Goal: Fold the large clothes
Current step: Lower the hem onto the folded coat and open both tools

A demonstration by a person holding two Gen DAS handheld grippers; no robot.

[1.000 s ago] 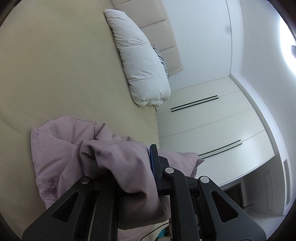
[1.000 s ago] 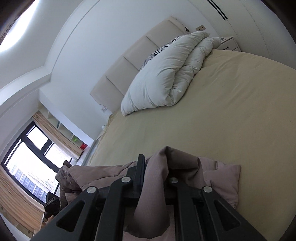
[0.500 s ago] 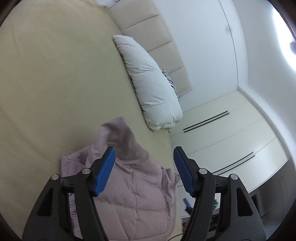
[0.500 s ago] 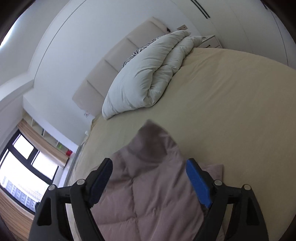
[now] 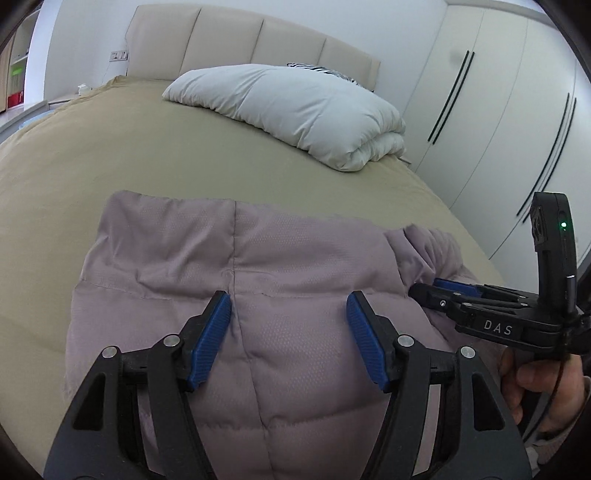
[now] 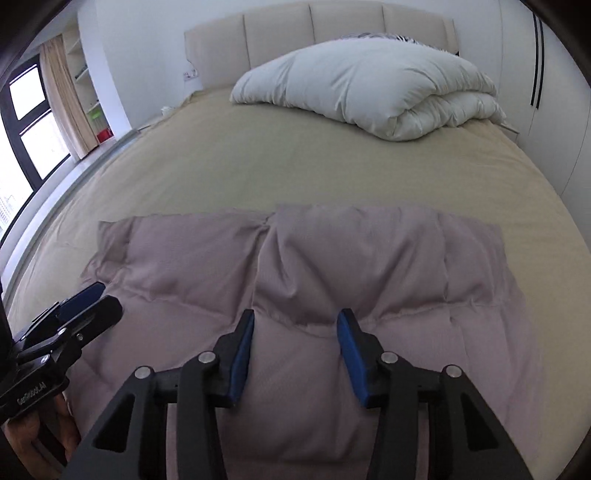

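Note:
A mauve quilted padded garment lies spread flat on the beige bed; it also shows in the right wrist view. My left gripper is open and empty, hovering just over the garment's near part. My right gripper is open and empty above the garment's middle. The right gripper shows in the left wrist view at the garment's right side. The left gripper shows in the right wrist view at the garment's left side.
A folded white duvet lies at the head of the bed, also in the right wrist view, before a padded headboard. White wardrobe doors stand to the right. A window is on the left.
Both grippers were shut on bunched garment fabric a second ago. They opened and let it go. The garment now lies spread flat, and both grippers have levelled out over it.

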